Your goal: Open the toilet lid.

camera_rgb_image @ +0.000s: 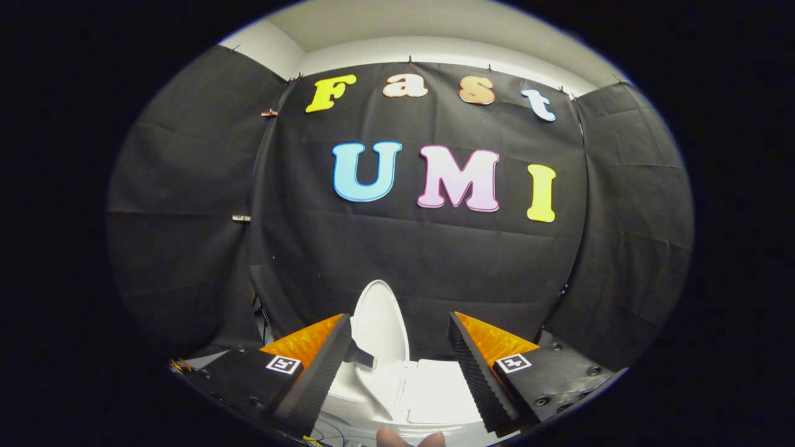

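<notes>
Against black booth cloth, the raised toilet lid [380, 323] stands between and beyond the wide-open, empty jaws.

Glossy smooth white plastic toilet lid [380, 323], matt creased black cloth wall [404, 261]

The gripper [397, 366] has two wedge-shaped fingers [317, 379] with ribbed inner faces. Each finger sits on a dark block [553, 375] studded with round screws and carries a small square black-and-white marker tag [283, 364]. Thin wires [332, 428] trail beneath. Bare fingertips [410, 438] show below.
</notes>
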Motion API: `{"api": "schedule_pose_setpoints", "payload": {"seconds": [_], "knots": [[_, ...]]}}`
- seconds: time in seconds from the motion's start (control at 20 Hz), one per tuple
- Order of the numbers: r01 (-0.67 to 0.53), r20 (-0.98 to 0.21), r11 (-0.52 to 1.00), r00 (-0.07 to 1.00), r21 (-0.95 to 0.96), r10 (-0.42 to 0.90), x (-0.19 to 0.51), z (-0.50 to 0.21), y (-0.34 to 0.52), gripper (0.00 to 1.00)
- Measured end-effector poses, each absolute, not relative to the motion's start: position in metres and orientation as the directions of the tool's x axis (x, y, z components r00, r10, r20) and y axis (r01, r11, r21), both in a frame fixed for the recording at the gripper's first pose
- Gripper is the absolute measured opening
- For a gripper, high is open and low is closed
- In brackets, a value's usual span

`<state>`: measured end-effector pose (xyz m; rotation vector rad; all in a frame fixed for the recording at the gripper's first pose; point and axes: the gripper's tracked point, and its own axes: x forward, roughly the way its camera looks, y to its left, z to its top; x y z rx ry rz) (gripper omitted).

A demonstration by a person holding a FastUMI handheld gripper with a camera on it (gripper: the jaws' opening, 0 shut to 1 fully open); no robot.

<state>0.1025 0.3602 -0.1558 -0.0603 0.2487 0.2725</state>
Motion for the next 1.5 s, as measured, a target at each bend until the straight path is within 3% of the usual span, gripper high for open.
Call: {"api": "schedule_pose_setpoints", "payload": {"seconds": [0.75,1.5], "knots": [[-0.224,-0.148,0.974,0.963,0.032,0.226,0.07,-0.065,0.217,0.98],[-0.097,-0.114,0.995,0.989,-0.013,0.094,0.032,-0.057,0.09,0.98]]}}
